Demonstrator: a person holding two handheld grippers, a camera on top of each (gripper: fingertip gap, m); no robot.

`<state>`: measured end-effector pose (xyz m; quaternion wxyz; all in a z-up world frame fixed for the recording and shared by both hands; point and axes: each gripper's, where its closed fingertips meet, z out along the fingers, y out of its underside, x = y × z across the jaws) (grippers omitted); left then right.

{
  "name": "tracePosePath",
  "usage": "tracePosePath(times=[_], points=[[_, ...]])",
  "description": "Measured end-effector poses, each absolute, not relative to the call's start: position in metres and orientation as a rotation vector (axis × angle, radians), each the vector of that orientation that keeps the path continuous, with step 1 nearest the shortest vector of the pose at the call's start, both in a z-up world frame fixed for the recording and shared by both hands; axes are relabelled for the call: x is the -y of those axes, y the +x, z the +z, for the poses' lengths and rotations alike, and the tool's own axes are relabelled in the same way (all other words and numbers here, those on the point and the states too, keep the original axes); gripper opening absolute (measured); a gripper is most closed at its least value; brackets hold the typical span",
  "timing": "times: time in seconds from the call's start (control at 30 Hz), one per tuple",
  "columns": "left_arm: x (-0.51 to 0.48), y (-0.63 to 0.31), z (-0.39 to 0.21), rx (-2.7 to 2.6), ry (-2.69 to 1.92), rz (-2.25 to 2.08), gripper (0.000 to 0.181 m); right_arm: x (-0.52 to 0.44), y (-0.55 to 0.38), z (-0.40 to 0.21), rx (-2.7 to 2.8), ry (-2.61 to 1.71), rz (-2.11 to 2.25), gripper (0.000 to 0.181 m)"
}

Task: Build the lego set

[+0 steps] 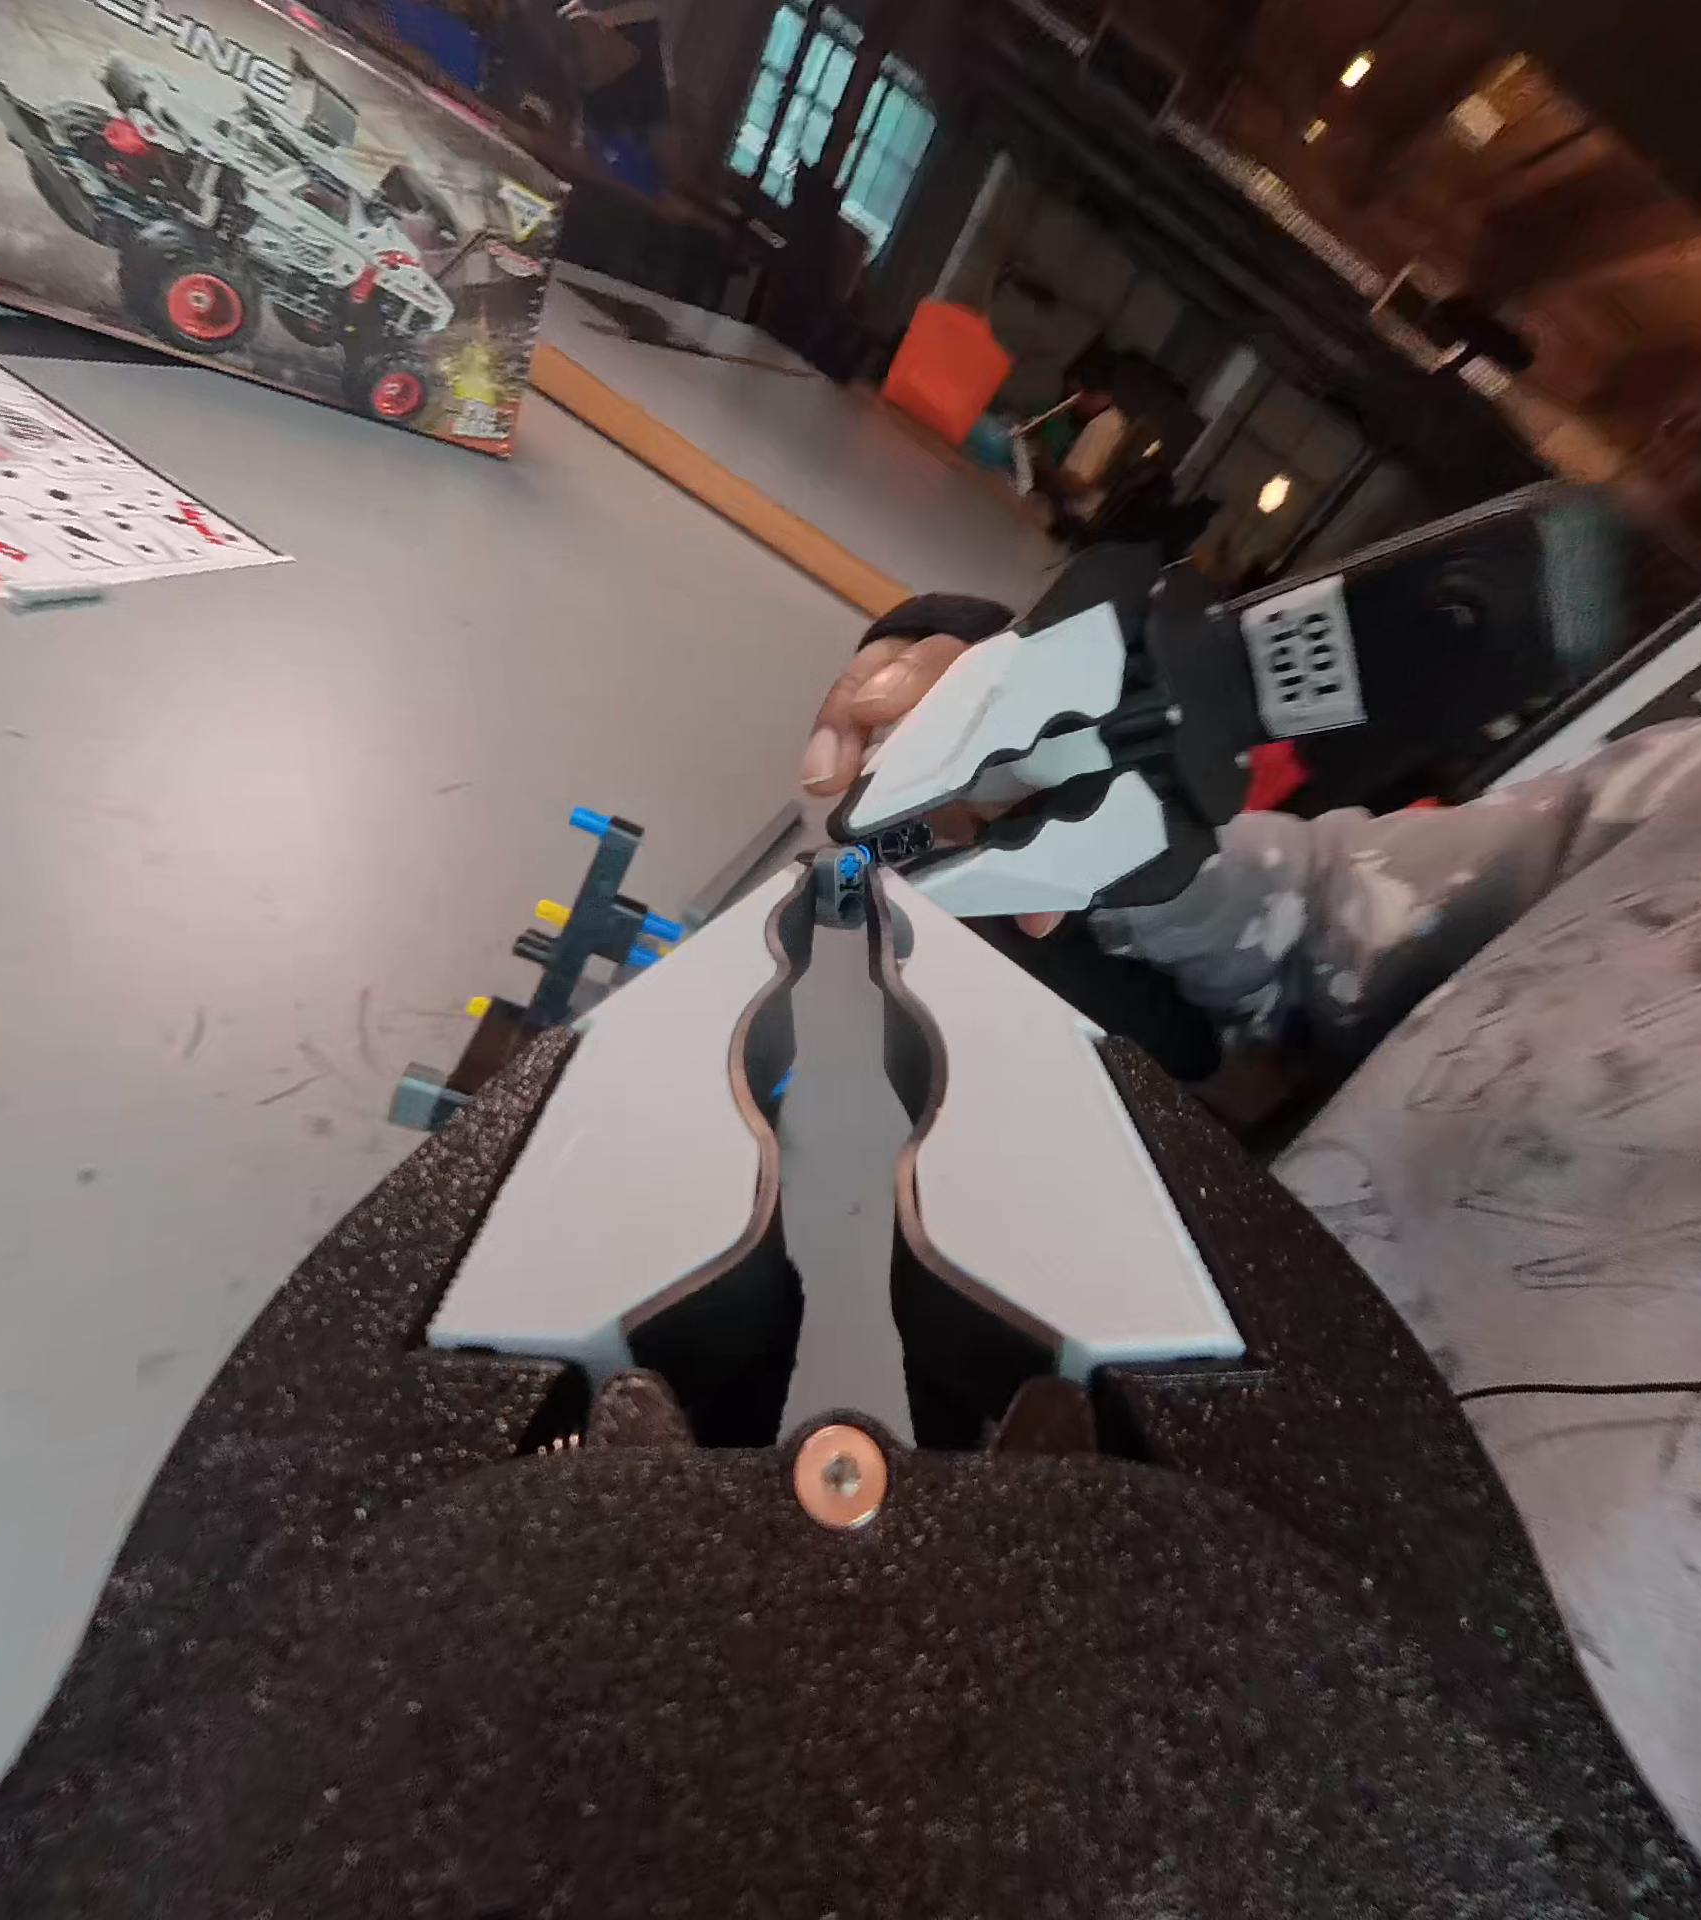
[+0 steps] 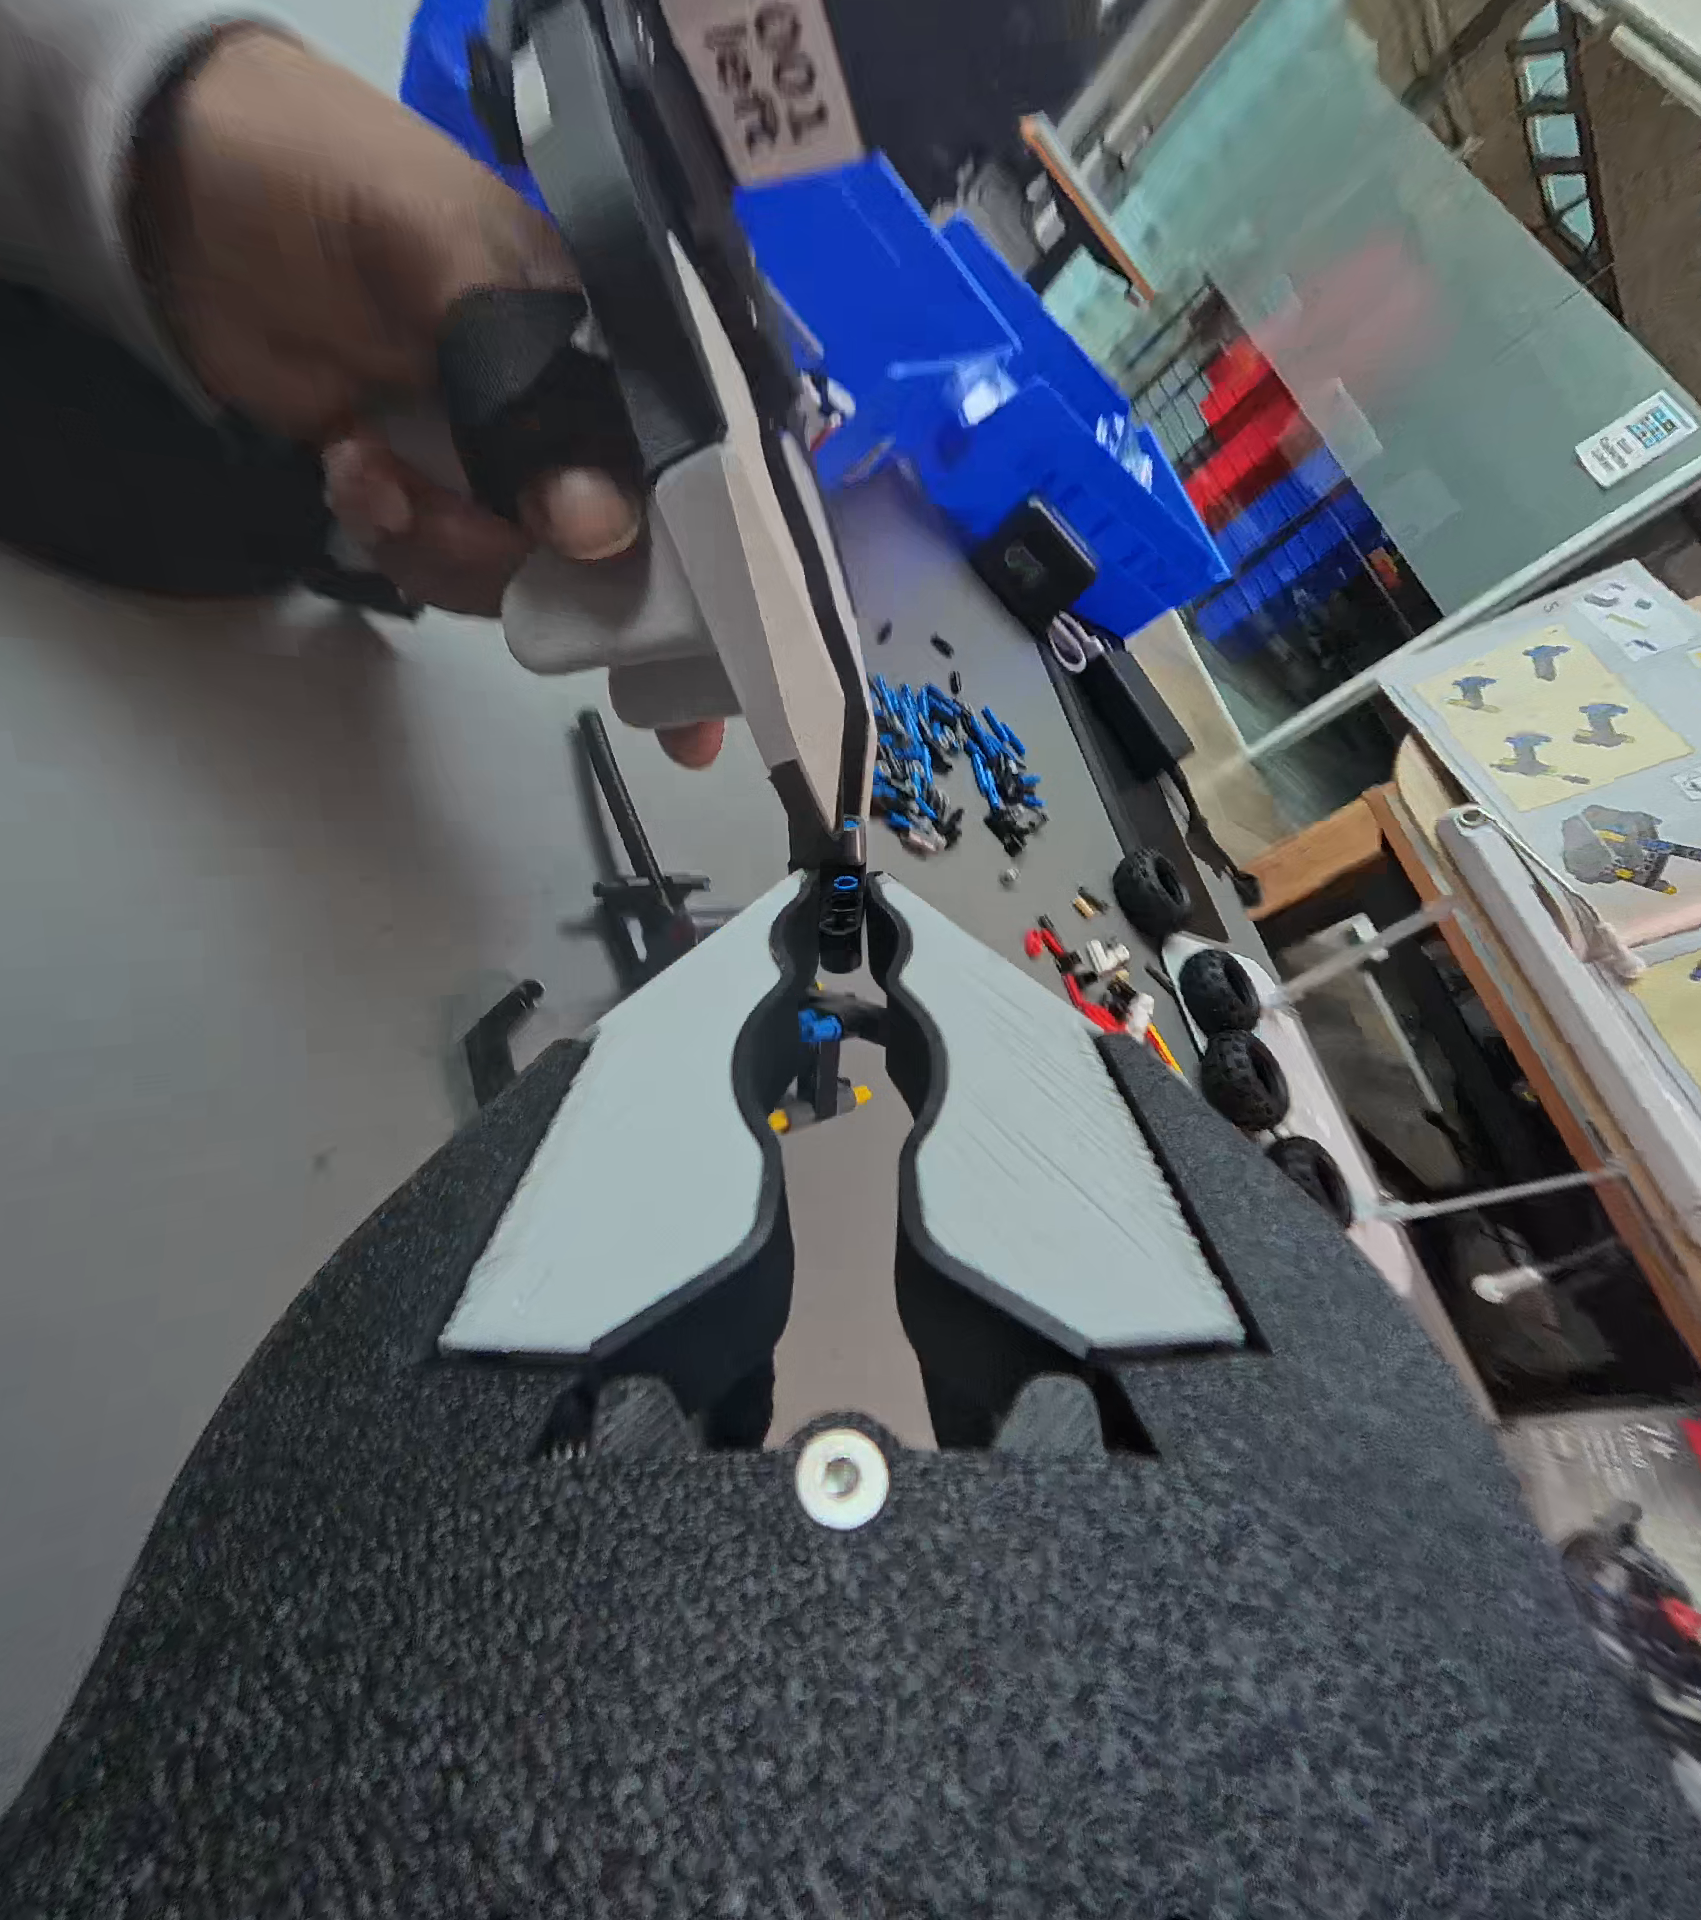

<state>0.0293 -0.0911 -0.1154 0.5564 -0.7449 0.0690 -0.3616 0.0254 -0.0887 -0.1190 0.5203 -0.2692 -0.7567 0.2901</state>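
Tip to tip above the surface: left hand-held gripper (image 1: 848,883) pinches a grey connector (image 1: 844,881), right hand-held gripper (image 2: 838,902) clamps a black connector (image 2: 838,906) at its twelve o'clock. Any misalignment could pop one free.

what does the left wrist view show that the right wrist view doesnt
Only the left wrist view: the sticker sheet and the grey connector pinched by the left gripper.

Only the right wrist view: the pile of blue and black pins, the tyres and the open instruction book.

Both: the right gripper pinching a black piece, tip to tip.
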Motion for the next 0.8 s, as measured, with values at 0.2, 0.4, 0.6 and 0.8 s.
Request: tracePosePath(times=[0.2, 0.4, 0.6, 0.8], points=[[0.107, 0.032, -0.078, -0.039, -1.459, -1.377, 0.007, 0.107, 0.042, -0.075, 1.664, -0.727, 1.438, 0.029], [0.113, 0.041, -0.065, -0.097, -1.389, -1.402, 0.006, 0.117, 0.037, -0.07, 1.657, -0.794, 1.579, 0.014], [0.114, 0.04, -0.06, -0.136, -1.386, -1.288, 0.005, 0.118, 0.037, -0.063, 1.621, -0.828, 1.704, 0.012], [0.11, 0.036, -0.059, -0.142, -1.407, -1.136, 0.004, 0.114, 0.034, -0.064, 1.577, -0.843, 1.722, 0.012]])
